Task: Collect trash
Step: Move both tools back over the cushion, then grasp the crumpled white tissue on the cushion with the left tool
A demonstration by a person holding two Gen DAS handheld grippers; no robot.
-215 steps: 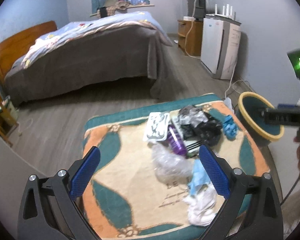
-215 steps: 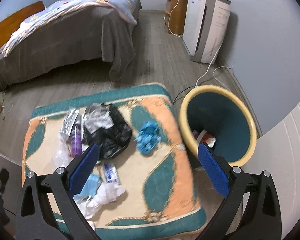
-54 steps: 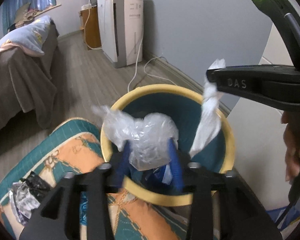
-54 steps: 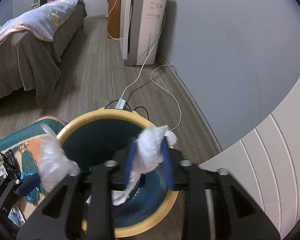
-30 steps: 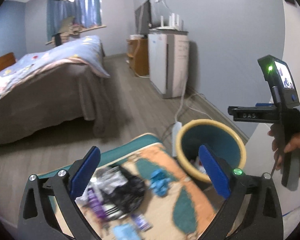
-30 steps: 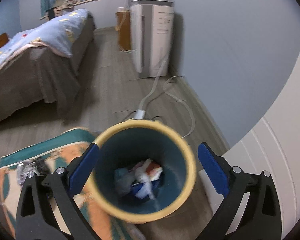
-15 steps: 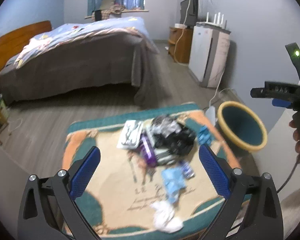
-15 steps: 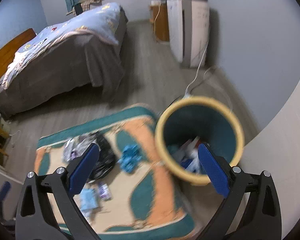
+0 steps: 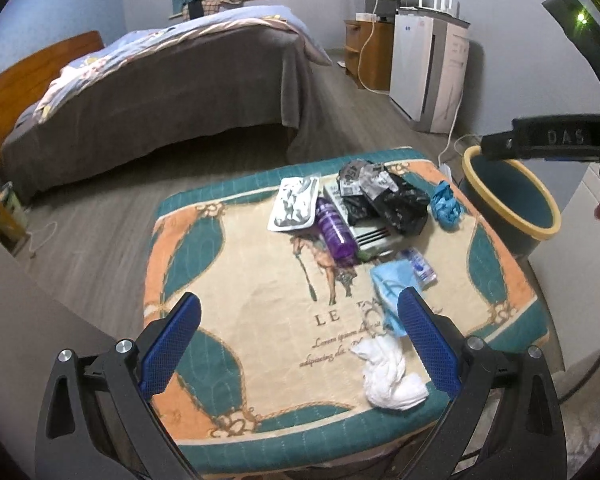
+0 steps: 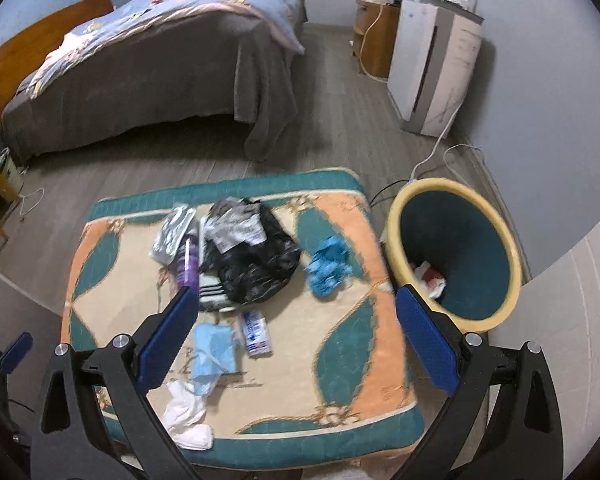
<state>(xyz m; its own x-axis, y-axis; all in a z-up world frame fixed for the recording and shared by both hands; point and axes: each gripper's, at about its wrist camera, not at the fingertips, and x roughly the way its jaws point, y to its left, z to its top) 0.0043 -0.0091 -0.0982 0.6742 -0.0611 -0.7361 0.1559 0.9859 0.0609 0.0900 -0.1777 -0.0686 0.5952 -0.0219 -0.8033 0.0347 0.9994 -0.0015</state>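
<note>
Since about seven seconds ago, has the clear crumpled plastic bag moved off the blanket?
Yes. It no longer lies on the blanket in front of the purple bottle; it went right, into the bin.

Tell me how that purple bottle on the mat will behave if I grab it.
The purple bottle lies on its side on the mat, so it may roll if nudged. It looks like smooth plastic, probably slippery and fairly stiff. It leans against the striped box, which might shift too.
</note>
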